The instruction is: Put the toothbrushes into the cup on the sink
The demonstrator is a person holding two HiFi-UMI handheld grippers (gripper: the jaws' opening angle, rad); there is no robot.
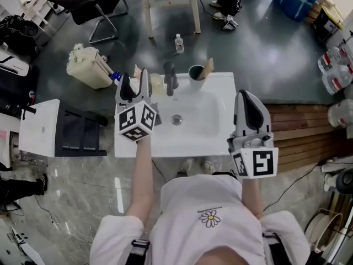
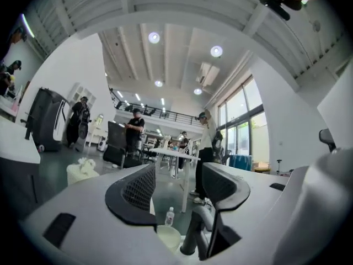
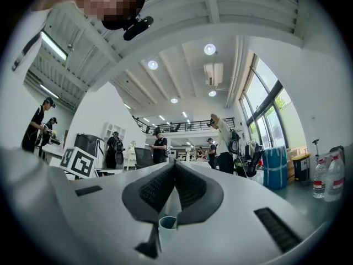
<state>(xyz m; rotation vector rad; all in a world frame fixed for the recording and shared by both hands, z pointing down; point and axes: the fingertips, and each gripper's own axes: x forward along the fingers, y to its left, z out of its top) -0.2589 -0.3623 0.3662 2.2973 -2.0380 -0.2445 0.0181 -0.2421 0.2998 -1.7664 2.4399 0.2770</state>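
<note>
- The white sink (image 1: 214,127) shows whole only in the head view, with the person in a white T-shirt standing at its near edge; both gripper views look out level over it, into a hall with people standing about.
- The left claw (image 1: 135,79) is held over the sink's back left corner. The left gripper view (image 2: 177,173) shows its jaws standing wide apart, with nothing between the pads.
- The right claw (image 1: 246,94) hangs off the sink's right edge, well apart from the left one. The right gripper view (image 3: 175,167) shows its jaws pressed together and empty, which the head view cannot settle.
- The dark faucet (image 1: 170,78) rises at the middle of the back rim. It appears low in the left gripper view (image 2: 192,235), just under the right jaw.
- The cup (image 1: 196,74) stands on the back rim just right of the faucet. The right gripper view catches its rim (image 3: 167,223) below the closed jaws; the left gripper view does not show it.
- A tan piece (image 1: 208,68) sticks out of the cup, too small to tell what it is.
- A water bottle (image 1: 178,43) stands on the floor behind the sink, seen through the left claw's gap (image 2: 169,216).
</note>
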